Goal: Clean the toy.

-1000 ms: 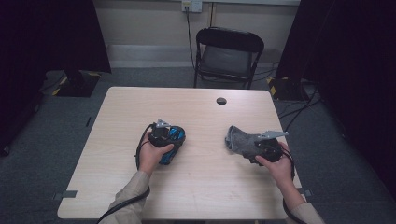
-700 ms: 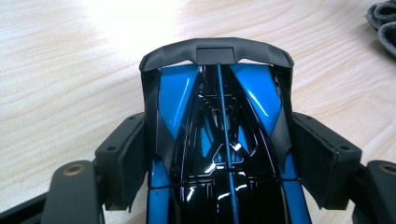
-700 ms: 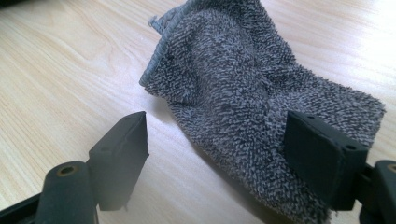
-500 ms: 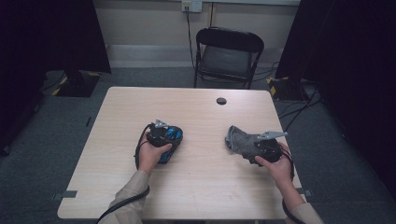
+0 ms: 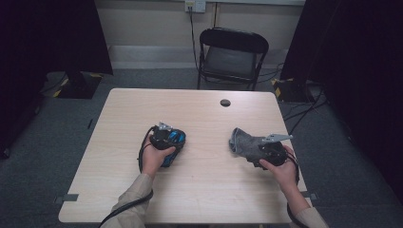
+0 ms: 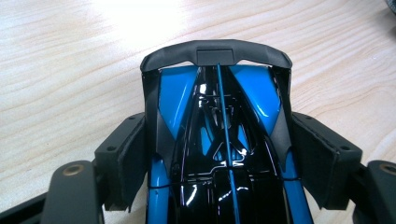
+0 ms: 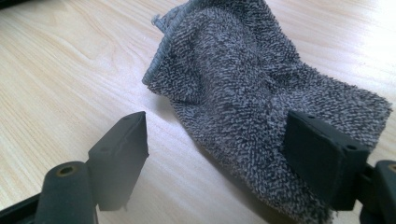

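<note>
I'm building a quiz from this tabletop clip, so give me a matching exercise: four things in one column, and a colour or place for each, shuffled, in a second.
Things:
1. toy car
2. cloth
3. folding chair
4. small round cap

Descriptions:
A. grey terry, bunched up in front of the right gripper
B. black, on the floor beyond the table's far edge
C. glossy blue and black, between the left gripper's jaws
D. dark, on the tabletop near its far edge

Pairs: 1-C, 2-A, 3-B, 4-D
</note>
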Tool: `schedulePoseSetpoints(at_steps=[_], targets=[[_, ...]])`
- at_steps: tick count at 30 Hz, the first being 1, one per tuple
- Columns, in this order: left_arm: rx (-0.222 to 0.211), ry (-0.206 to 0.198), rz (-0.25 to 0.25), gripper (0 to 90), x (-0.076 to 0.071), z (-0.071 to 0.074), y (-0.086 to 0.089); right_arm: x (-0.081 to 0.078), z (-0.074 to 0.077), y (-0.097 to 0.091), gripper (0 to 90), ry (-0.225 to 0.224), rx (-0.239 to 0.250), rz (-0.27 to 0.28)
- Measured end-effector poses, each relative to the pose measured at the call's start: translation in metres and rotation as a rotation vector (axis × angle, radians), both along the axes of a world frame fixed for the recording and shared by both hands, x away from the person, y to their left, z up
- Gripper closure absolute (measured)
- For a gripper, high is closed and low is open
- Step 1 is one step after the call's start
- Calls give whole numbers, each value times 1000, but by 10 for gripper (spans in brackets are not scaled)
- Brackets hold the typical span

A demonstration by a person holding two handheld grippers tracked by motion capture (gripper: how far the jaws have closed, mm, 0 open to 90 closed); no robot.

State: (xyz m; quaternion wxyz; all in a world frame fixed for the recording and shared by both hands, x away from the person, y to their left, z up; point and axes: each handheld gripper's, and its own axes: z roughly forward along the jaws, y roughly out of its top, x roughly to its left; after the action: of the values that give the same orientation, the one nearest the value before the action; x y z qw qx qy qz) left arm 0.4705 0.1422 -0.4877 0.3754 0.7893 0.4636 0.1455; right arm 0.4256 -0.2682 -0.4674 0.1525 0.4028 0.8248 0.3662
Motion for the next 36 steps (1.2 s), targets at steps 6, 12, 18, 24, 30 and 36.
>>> schedulePoseSetpoints(at_steps=[6, 12, 18, 24, 30, 36], targets=[[-9, 0, -7, 248, -1, -1, 2, 0, -1, 1, 214, -2, -2, 2], [-9, 9, -4, 247, -2, -2, 4, -1, -1, 1, 212, 3, -4, 1], [-30, -17, 6, 254, -2, 5, 6, -1, -2, 1, 212, 6, -5, 2], [-69, -16, 19, 247, -2, 16, 9, 0, -1, 3, 207, 8, -14, 6], [-74, -16, 14, 235, -7, 22, 12, -1, -1, 7, 201, 12, -15, 14], [-67, -22, 0, 224, -12, 28, 16, -2, 1, 10, 185, 15, -14, 16]])
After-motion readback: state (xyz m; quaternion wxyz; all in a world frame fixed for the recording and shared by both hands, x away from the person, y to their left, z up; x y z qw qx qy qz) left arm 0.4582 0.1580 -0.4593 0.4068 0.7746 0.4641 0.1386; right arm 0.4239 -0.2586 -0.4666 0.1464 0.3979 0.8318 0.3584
